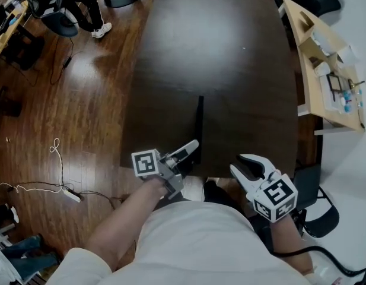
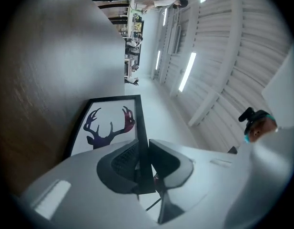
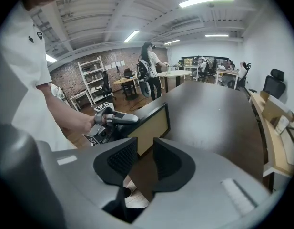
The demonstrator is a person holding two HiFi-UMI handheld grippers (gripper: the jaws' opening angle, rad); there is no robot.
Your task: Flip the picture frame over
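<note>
The black picture frame stands on its long edge on the dark table, seen almost edge-on from above. My left gripper is shut on its near end. In the left gripper view the glass side with a deer-antler print faces left, and the frame's rim runs between the left gripper jaws. The right gripper view shows the tan backing and the left gripper holding it. My right gripper hangs open at the table's front edge, to the right of the frame, holding nothing.
A light wooden side desk with small items stands at the right. A black office chair is near my right arm. Cables lie on the wood floor at the left. A person stands beyond the table's far end.
</note>
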